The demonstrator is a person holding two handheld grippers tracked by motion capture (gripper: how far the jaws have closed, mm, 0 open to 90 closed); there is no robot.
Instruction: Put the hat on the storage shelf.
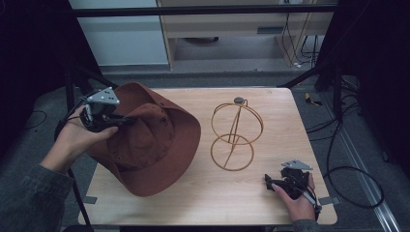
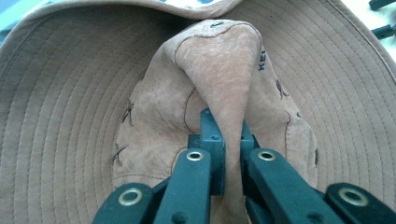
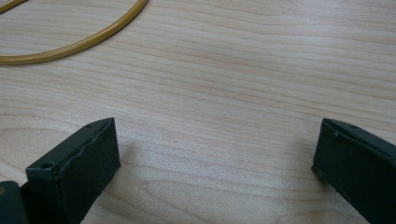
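Brown wide-brim hat (image 1: 150, 145) on the left half of the wooden counter (image 1: 270, 203), tipped up on its left side. Left gripper (image 2: 229, 135) with fingers (image 2: 210, 135) pinching a fold of the hat's soft crown; dark letters "KEI" on that fold, the rest hidden. Gold wire hat stand (image 1: 236, 135) upright near the middle of the counter, just beside the hat's brim, small dark knob on top. Right gripper (image 3: 215, 154) low at the near right corner, fingers (image 3: 88, 154) spread wide over bare wood, holding nothing, well apart from the hat.
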